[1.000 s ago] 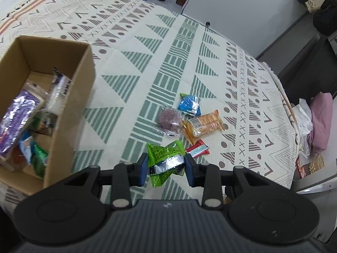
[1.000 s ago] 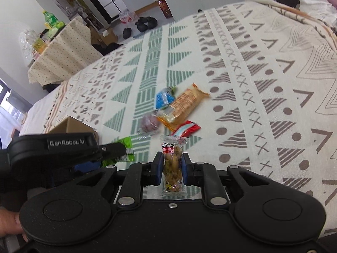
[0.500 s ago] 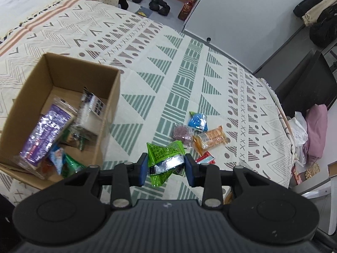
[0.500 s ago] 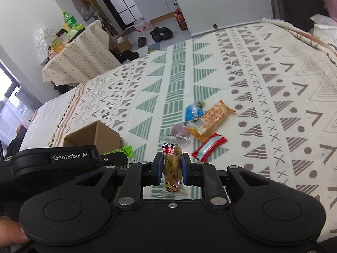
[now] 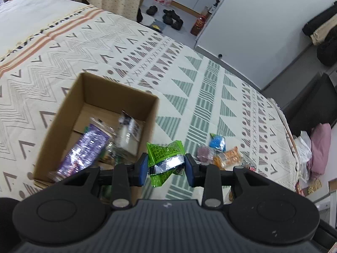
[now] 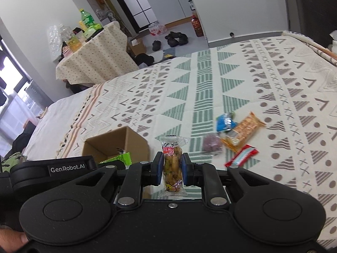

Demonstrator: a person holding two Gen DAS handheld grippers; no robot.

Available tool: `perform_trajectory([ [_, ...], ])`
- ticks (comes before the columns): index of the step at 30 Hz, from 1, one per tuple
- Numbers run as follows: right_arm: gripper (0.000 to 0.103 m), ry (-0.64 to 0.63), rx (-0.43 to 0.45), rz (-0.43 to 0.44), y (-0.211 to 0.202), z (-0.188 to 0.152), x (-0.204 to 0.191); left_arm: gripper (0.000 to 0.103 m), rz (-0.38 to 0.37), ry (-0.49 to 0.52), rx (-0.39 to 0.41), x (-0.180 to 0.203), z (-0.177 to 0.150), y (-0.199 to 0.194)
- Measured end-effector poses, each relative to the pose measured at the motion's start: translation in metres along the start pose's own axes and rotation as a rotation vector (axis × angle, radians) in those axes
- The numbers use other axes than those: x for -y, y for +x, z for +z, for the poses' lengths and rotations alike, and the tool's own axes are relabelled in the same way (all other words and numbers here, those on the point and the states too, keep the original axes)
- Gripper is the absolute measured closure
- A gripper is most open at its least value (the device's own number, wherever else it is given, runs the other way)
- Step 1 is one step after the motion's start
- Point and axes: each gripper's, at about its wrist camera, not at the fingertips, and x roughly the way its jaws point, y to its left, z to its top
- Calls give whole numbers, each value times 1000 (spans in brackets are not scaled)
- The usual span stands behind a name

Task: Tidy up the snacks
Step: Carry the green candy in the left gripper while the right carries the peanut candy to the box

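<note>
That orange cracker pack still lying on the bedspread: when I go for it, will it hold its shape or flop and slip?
The orange cracker pack looks fairly stiff: stacked crackers show through the wrapper, so it should lift as one flat piece. Its glossy film may slip under a light grip. The crackers could probably crack if squeezed hard. It lies flat against the blue packet, so it is unlikely to roll.

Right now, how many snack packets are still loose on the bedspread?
4, clustered together: a blue packet, an orange cracker pack beside it, a purple round snack, and a red-and-white packet nearest the tongs. More could be hidden behind the tongs.
</note>
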Motion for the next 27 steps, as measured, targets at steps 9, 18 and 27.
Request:
perform_trajectory([
  [9, 85, -35, -2, 37, 14, 7, -38, 68, 23, -54, 30, -35, 22, -9],
  [18, 85, -62, -14, 75, 36, 15, -74, 68, 49, -117, 50, -71, 47, -9],
  [27, 85, -69, -42, 90, 62, 20, -101, 68, 58, -156, 35, -95, 66, 4],
])
